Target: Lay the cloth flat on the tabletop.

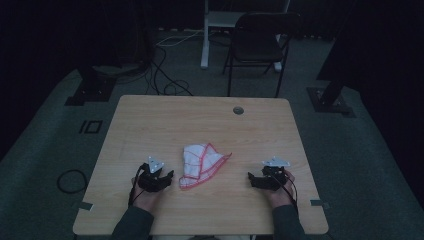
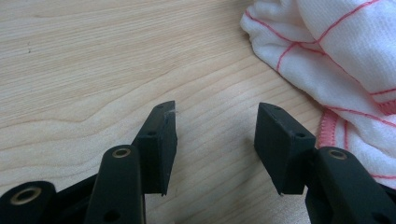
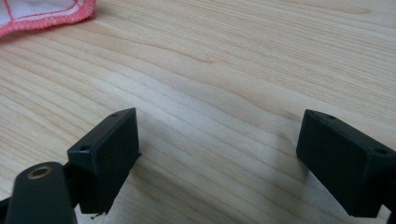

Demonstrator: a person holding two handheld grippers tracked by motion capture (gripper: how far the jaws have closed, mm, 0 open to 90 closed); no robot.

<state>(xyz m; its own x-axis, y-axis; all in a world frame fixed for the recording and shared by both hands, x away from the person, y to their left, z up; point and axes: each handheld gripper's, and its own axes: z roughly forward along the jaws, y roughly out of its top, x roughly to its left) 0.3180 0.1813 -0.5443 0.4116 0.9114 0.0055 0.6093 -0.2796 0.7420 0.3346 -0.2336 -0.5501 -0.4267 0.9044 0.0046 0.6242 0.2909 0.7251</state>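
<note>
A crumpled white cloth (image 1: 202, 164) with red grid lines and a red hem lies near the middle of the wooden table (image 1: 150, 120). My left gripper (image 1: 159, 179) rests on the table just left of the cloth, open, with bare wood between its jaws. In the left gripper view the cloth (image 2: 336, 51) lies at the upper right, close beside the right jaw, and the gripper (image 2: 217, 126) holds nothing. My right gripper (image 1: 256, 180) sits right of the cloth, open and empty. In the right gripper view (image 3: 217, 140) a red hem corner of the cloth (image 3: 42, 14) shows at the top left.
A round grommet hole (image 1: 238, 110) sits near the table's far edge. Beyond the table stand a black chair (image 1: 257, 42) and a white stand (image 1: 210, 30). Cables (image 1: 165, 75) trail on the dark floor, and a coiled cable (image 1: 71, 180) lies left of the table.
</note>
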